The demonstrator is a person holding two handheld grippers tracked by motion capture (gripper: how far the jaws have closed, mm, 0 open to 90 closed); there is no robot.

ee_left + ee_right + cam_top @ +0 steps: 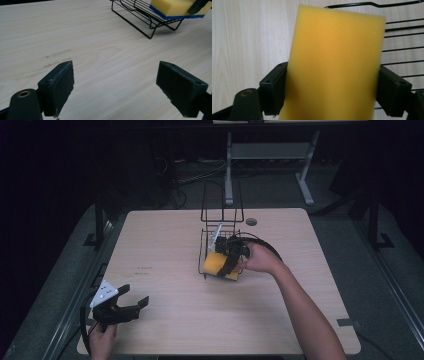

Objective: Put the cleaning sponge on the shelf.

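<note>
We hold the right gripper (227,265) closed on the sponge (216,264); in the right gripper view its two black jaws press on both sides of the yellow sponge (335,67), one jaw on each long edge. The sponge is over the front part of the black wire rack (220,232), and in the left gripper view we see the sponge (175,7) lying on the low wires of the rack (140,15), yellow side up and blue layer under it. We cannot tell if it already rests with its full weight there. The rack stands near the middle of the wooden table (165,250), a little toward the far side, with a tall wire part behind. Our left gripper (136,306) is well apart from it, at the near left corner of the table. Its jaws stand wide apart, with nothing between them, and they hang just over the bare wood (105,62).
</note>
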